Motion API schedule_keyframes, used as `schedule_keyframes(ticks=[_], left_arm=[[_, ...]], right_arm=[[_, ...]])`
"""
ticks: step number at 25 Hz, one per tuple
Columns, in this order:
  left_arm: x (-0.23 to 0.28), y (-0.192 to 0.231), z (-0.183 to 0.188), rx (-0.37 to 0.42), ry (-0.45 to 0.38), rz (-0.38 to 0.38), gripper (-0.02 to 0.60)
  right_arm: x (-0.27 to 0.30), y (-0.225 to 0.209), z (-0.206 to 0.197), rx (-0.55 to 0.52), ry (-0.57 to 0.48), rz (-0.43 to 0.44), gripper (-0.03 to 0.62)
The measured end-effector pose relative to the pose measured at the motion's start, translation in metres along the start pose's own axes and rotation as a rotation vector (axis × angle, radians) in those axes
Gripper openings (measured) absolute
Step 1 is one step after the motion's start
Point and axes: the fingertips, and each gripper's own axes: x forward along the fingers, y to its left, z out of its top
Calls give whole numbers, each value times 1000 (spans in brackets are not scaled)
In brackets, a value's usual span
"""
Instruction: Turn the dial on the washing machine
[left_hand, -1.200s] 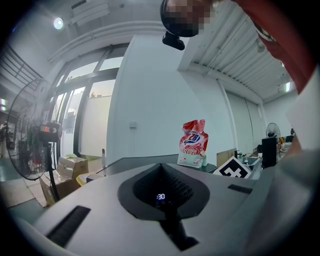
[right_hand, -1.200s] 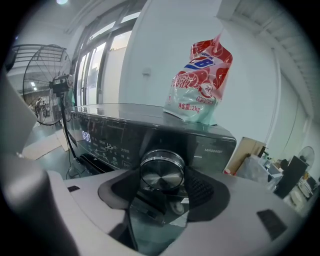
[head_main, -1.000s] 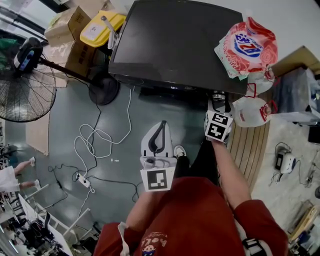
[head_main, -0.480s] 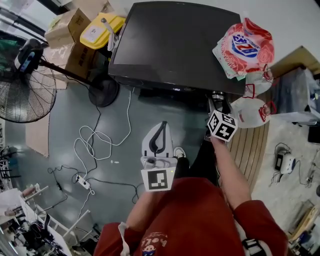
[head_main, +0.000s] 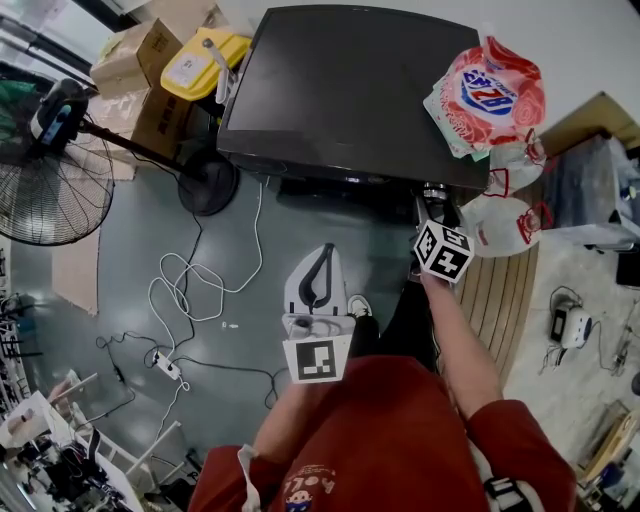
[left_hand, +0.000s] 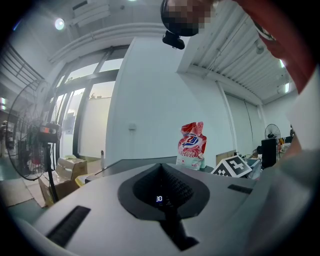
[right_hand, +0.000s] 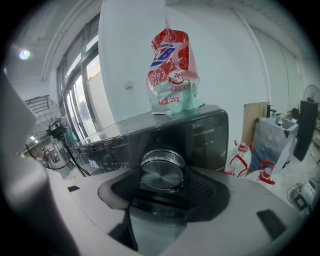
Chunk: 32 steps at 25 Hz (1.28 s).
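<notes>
dial (right_hand: 161, 172): round brushed metal (shiny rim) | on dark washing machine (head_main: 350, 90) front

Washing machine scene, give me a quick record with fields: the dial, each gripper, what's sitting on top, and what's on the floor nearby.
appliance: dark washing machine, control panel facing the person
control: round metal dial near the panel's right end
right hand: right gripper closed on the dial, one jaw on either side of it
left hand: left gripper with jaws together, empty, held back from the machine
on top: red and white detergent bag, upright on the right side
floor: pedestal fan at left, white cables, power strip
</notes>
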Motion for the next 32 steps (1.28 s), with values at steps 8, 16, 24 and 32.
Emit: schedule_keyframes(ticks=[8, 16, 24, 32], left_arm=[[-1, -3, 0, 2, 1, -4, 9], [0, -6, -1, -2, 1, -8, 9], [-2, -8, -1, 1, 2, -11, 9], [-4, -8, 0, 0, -1, -8, 9]], right_arm=[[0, -1, -1, 99, -13, 46, 279], [0, -5, -1, 326, -58, 157, 279], [-1, -5, 1, 449, -83, 220, 278], [-1, -5, 0, 444, -82, 218, 279]])
